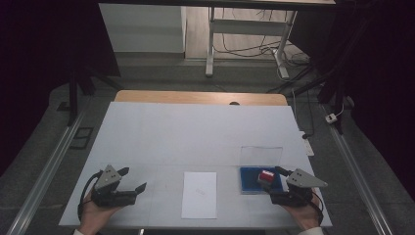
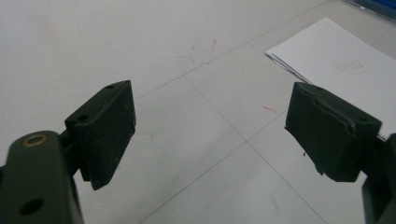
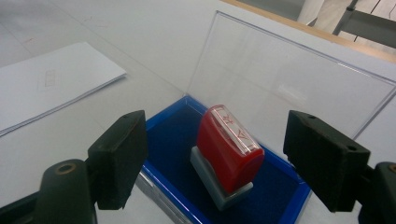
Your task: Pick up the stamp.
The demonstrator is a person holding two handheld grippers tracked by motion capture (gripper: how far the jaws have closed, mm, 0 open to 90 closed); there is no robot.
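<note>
Red stamp (image 3: 227, 156) stands on the blue ink pad (image 3: 182, 140), lid (image 3: 280, 84) propped open behind it. The right gripper (image 3: 215, 158) has its jaws wide, one on each side of the stamp, not yet touching it. So the grasp looks about to start; inking, stamping the paper (image 1: 199, 194) and setting the stamp back seem left. The left gripper (image 2: 210, 135) hovers wide and empty over the table (image 1: 161, 132). Its own view shows faint red marks on the tabletop, lost from above; the high view shows both hands apart, paper between them.
</note>
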